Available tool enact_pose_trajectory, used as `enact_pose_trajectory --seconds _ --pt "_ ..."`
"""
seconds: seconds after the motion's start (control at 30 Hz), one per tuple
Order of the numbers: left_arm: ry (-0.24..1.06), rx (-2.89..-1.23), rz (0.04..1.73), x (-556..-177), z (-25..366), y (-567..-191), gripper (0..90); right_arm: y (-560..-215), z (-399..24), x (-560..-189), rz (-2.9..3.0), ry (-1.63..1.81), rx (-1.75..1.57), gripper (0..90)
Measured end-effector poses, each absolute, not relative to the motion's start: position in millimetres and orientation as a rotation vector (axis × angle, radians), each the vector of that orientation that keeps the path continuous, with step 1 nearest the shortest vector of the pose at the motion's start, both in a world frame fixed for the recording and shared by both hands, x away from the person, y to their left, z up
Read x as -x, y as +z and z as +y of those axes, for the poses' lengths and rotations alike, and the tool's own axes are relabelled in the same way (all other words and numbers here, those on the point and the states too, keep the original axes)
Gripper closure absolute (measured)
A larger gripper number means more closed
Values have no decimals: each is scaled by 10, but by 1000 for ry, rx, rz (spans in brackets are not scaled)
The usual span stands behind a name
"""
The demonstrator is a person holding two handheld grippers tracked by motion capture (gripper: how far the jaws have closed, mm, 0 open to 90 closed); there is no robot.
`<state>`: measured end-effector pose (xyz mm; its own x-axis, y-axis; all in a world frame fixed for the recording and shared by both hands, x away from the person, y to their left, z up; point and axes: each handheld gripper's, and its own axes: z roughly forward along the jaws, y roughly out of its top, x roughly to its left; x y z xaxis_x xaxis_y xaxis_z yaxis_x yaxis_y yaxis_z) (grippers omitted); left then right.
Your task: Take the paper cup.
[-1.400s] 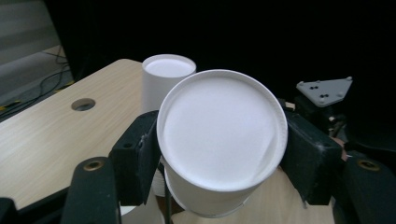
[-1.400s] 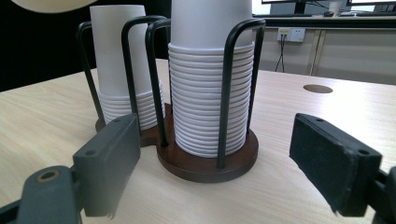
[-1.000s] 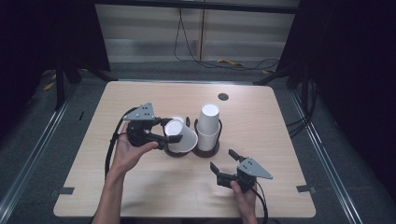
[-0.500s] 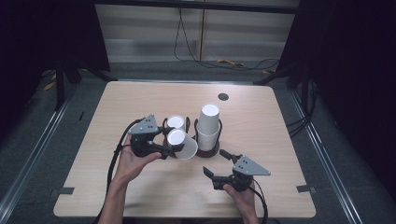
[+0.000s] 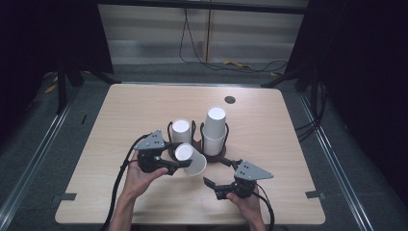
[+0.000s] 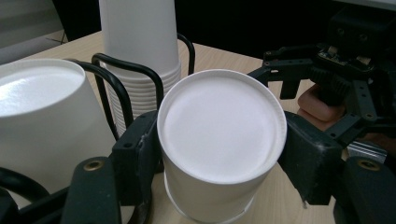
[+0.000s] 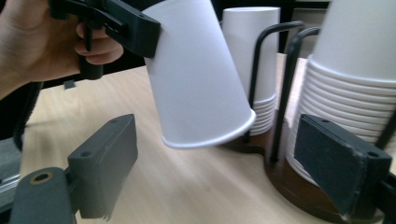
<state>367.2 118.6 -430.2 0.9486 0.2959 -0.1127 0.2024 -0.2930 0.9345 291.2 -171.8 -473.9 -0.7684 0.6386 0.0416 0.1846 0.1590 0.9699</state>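
- Left tongs (image 5: pixel 177 164) pinch a white paper cup (image 5: pixel 189 159) near its closed base; cup is tilted, rim toward the tabletop (image 5: pixel 144 110), just in front of the cup holder (image 5: pixel 213 153).
- Holder carries two upside-down cup stacks: short stack (image 5: pixel 181 131), taller stack (image 5: pixel 214 130).
- Right tongs (image 5: pixel 221 173) spread, nothing between them, near the holder's front, apart from the held cup.

No readable text, no labels, no brands, no numbers (cups plain white), no signs
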Motion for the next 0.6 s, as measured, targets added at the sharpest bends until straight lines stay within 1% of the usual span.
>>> enact_pose_trajectory --seconds 0.27,0.6 --pt "58 -1851 373 -3602 1195 -4406 342 -4722 -1614 -2947 2143 1646 -737 132" --pt "2 -1823 328 -3538 1182 -4352 342 -4763 -1532 -3033 2193 1678 -681 130"
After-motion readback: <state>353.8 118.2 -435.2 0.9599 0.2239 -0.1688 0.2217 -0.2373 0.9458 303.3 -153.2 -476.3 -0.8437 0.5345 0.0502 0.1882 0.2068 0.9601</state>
